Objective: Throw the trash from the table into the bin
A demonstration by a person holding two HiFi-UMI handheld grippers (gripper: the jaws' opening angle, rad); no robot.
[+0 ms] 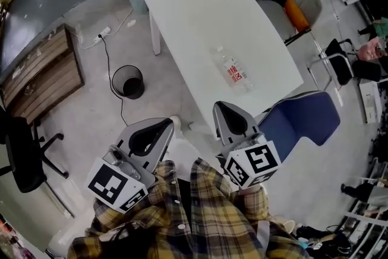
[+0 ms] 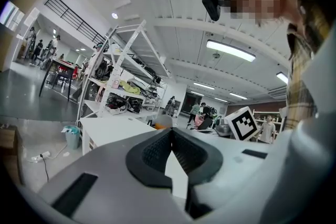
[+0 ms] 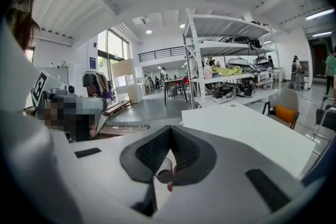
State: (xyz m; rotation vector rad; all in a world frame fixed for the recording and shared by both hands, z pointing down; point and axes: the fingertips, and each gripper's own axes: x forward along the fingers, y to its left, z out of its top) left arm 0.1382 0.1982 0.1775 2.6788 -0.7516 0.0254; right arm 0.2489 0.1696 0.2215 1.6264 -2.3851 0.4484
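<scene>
A clear plastic bottle (image 1: 232,71) with a red label lies on its side on the white table (image 1: 200,21), toward the near end. The black mesh bin (image 1: 128,81) stands on the floor left of the table. My left gripper (image 1: 168,122) is shut and empty, hanging over the floor between the bin and the table's near corner. My right gripper (image 1: 220,105) is shut and empty too, its tips at the table's near edge, short of the bottle. In the right gripper view a bit of the bottle (image 3: 164,168) shows through the gap below the shut tips (image 3: 171,128).
A blue chair (image 1: 300,121) stands at the table's near right corner, and a grey chair with an orange cushion (image 1: 297,12) further back. A black office chair (image 1: 24,154) and a wooden crate (image 1: 39,73) are at the left. A cable (image 1: 112,70) runs past the bin.
</scene>
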